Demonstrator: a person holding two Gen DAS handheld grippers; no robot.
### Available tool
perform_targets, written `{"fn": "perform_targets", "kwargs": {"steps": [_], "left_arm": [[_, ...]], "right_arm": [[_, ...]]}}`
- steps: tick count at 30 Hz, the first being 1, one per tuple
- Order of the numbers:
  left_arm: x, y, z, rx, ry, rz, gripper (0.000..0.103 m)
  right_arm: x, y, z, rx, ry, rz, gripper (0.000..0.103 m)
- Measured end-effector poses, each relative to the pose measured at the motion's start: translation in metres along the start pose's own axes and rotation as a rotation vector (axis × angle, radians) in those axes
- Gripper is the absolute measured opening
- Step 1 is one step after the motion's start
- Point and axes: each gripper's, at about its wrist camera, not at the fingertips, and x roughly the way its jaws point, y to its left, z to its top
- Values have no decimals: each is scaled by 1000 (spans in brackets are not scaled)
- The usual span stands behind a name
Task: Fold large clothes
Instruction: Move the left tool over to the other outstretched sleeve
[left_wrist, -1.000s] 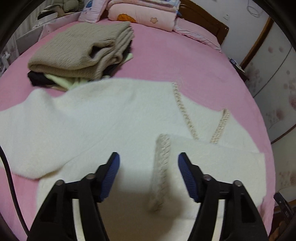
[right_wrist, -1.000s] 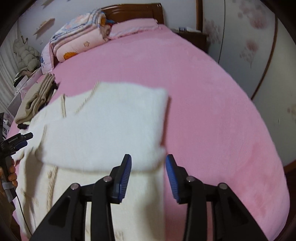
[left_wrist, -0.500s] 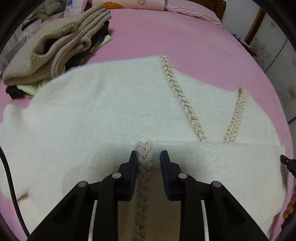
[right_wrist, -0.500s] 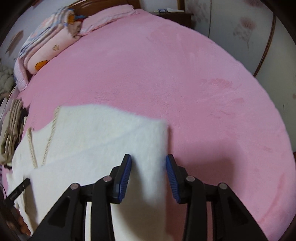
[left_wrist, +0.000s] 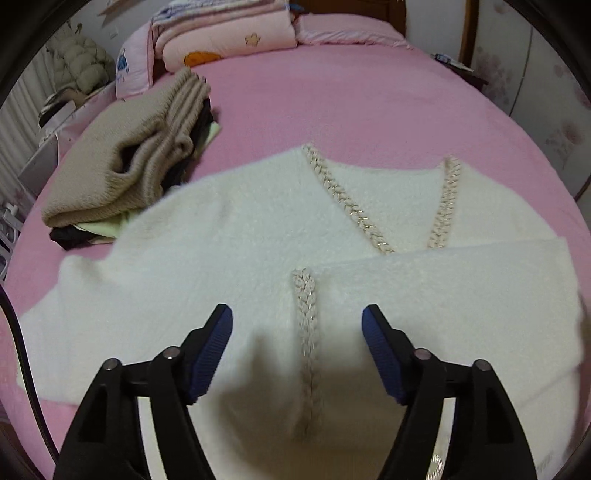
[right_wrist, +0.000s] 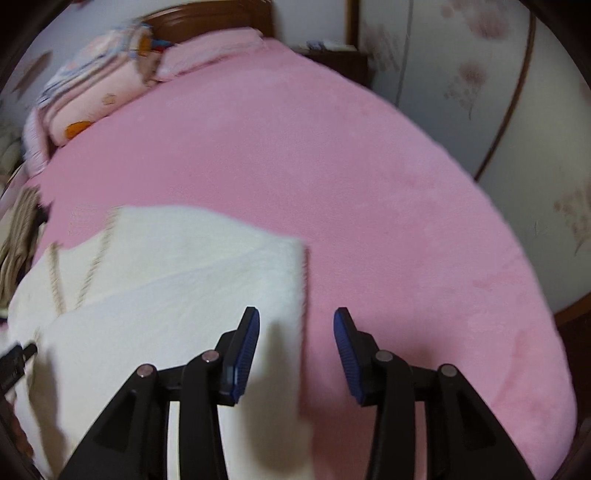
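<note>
Cardigan (left_wrist: 236, 236), white and fluffy with braided trim (left_wrist: 306, 317), lies spread flat on the pink bed (left_wrist: 351, 96), front up, V-neck toward the headboard. Right sleeve (left_wrist: 461, 280) is folded across the chest, its cuff end near the centre braid, so the side fold looks done on that side only. Left sleeve (left_wrist: 48, 325) is out flat toward the bed edge (probably next to fold in). Left tongs (left_wrist: 297, 319) released, jaws wide apart, hovering over the centre braid, gripping nothing. Right tongs (right_wrist: 296, 324) also released, straddling the cardigan's folded right edge (right_wrist: 299, 280), one pad over fabric, one over bed. Pile of folded clothes (left_wrist: 122, 166), beige sweater on top, sits just beside the cardigan's left shoulder, likely the finished stack.
</note>
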Motion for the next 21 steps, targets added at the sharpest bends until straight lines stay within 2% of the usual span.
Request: {"fn": "perform_targets", "kwargs": {"steps": [4, 9, 14, 21], "left_arm": [[-50, 2, -15, 14, -72, -37, 72], [-93, 11, -37, 8, -124, -68, 72], [-132, 17, -54, -8, -203, -81, 72], [-166, 31, -76, -81, -203, -147, 72]], "right_arm": [[-47, 25, -33, -22, -1, 98, 42], [-86, 56, -65, -51, -10, 147, 47], [-121, 94, -80, -99, -46, 150, 47], [-157, 110, -97, -76, -147, 167, 47]]}}
